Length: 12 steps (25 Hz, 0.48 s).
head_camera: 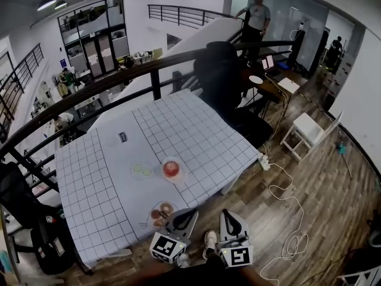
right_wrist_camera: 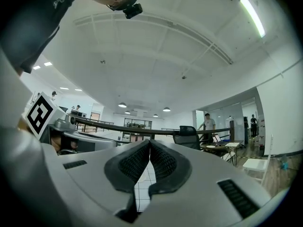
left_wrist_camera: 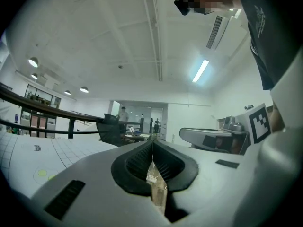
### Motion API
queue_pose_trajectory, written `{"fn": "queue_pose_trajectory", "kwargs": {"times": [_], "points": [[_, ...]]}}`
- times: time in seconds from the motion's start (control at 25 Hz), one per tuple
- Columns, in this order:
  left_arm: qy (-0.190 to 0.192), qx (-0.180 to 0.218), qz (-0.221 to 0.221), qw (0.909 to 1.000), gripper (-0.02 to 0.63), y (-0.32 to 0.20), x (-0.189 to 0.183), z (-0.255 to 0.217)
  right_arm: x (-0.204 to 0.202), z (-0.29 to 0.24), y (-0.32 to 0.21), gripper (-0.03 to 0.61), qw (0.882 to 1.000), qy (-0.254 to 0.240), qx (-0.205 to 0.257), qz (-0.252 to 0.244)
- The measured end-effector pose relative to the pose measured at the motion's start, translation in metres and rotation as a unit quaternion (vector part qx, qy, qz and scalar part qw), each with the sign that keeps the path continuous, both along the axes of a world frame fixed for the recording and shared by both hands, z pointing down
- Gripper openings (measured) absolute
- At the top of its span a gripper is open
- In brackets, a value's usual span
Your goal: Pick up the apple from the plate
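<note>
A red apple sits on a small white plate near the middle of the checked tablecloth in the head view. My left gripper hangs at the table's near edge, short of the apple, its jaws shut with nothing between them. Its own view shows the left gripper with pads pressed together. My right gripper is beside it, off the table's near right edge. The right gripper is also shut and empty. Neither gripper view shows the apple.
A second small plate with brownish pieces lies at the table's near edge, just left of my left gripper. Green slices lie left of the apple. A black chair and a railing stand behind the table. A white stool and cables are on the floor at right.
</note>
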<state>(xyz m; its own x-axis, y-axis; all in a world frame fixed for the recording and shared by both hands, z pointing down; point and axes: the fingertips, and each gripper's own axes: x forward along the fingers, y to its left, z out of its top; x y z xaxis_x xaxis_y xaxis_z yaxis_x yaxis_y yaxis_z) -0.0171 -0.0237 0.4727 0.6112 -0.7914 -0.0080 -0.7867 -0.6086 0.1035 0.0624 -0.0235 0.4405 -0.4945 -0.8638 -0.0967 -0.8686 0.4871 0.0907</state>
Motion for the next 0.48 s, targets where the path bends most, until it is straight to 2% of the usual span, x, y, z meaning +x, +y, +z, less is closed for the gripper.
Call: {"fn": "queue_pose_trajectory", "kwargs": {"times": [0.16,0.48], "points": [[-0.015,0.01,-0.031,0.9994,0.023,-0.024,-0.007,0.008,-0.003,0.008,-0.032,0.024,1.0,-0.007,0.005,-0.012],[-0.039,0.005,-0.075,0.9964,0.023,-0.081,-0.003,0.012,0.001,0.01,-0.1,0.024,0.998,0.007,0.016,-0.065]]}}
